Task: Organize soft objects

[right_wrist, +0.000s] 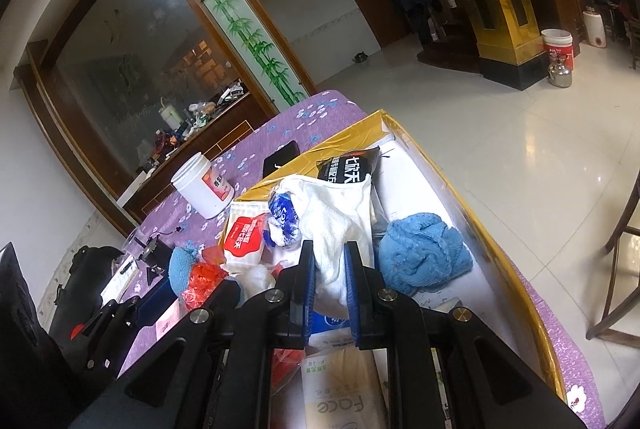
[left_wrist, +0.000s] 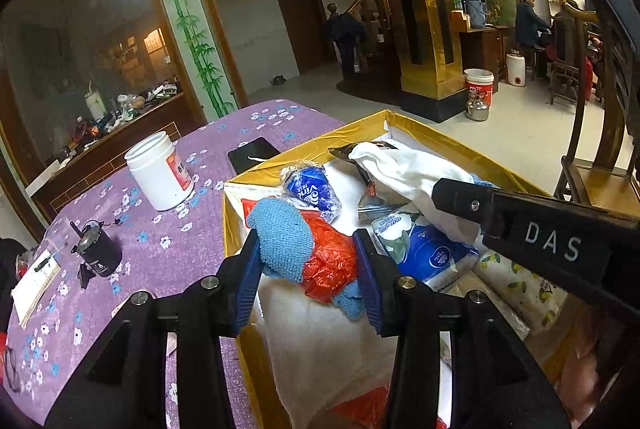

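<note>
Both grippers clamp: left gripper (left_wrist: 306, 261) on blue-and-red bundle (left_wrist: 308, 249) lying crosswise, right gripper (right_wrist: 329, 285) on upright white cloth (right_wrist: 336, 225)

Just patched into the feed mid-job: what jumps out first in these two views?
The gold box on the purple floral tablecloth, heaped with soft things. The left tool is closed on a blue knit cloth bundled with a red plastic bag over the box's left side. The right tool pinches a white towel, with another blue cloth lying to its right in the box.
</note>
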`<act>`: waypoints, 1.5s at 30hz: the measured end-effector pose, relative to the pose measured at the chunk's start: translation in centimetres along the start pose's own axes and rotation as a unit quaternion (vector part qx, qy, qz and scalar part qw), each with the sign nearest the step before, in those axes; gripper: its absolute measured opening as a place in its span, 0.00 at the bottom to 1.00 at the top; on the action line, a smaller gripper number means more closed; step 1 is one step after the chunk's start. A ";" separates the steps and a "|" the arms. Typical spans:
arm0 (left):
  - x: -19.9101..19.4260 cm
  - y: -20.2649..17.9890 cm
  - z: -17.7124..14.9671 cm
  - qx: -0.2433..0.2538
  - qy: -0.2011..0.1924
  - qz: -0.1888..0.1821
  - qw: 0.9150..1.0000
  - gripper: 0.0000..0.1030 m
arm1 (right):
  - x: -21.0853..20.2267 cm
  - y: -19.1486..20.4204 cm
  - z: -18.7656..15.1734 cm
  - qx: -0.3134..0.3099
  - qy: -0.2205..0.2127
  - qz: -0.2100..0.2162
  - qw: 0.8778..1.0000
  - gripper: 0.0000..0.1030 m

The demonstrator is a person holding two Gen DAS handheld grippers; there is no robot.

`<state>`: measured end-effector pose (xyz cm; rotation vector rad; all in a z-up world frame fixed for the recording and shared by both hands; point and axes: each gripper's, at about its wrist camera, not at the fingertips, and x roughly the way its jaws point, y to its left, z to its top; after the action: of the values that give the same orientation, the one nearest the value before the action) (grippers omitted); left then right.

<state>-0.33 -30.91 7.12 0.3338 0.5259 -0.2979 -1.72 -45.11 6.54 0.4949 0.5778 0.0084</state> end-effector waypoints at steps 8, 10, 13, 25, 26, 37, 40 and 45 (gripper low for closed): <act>-0.1 -0.2 0.1 0.004 -0.005 0.003 1.000 0.42 | 0.3 0.3 0.0 -0.004 0.004 -0.003 1.000 0.15; -0.1 -0.2 0.1 0.004 -0.006 0.004 1.000 0.42 | 0.3 0.3 -0.1 -0.005 0.006 -0.005 1.000 0.15; -0.1 -0.1 0.2 0.004 -0.006 0.004 1.000 0.42 | 0.4 0.5 -0.2 -0.010 0.010 -0.010 1.000 0.15; -0.4 0.1 0.2 0.006 -0.013 0.007 1.000 0.49 | 0.5 0.9 -0.5 -0.021 0.015 -0.026 0.999 0.21; -0.5 0.1 0.1 0.005 -0.014 0.005 1.000 0.51 | 0.4 1.0 -0.5 -0.021 0.014 -0.027 0.999 0.24; -2.5 0.7 0.1 0.007 -0.026 -0.016 1.000 0.73 | -1.6 1.5 -0.5 -0.025 -0.004 -0.025 0.999 0.45; -4.0 1.0 0.0 0.006 -0.033 -0.033 0.999 0.79 | -3.1 1.8 -0.5 -0.031 -0.023 -0.029 0.999 0.52; -6.5 2.5 -1.6 -0.002 -0.036 -0.063 0.997 0.80 | -6.1 2.6 -0.9 -0.044 -0.055 -0.048 0.996 0.77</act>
<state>-5.49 -26.78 9.82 0.2861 0.4762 -0.4288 -6.96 -43.26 10.21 0.3783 0.4915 -0.0844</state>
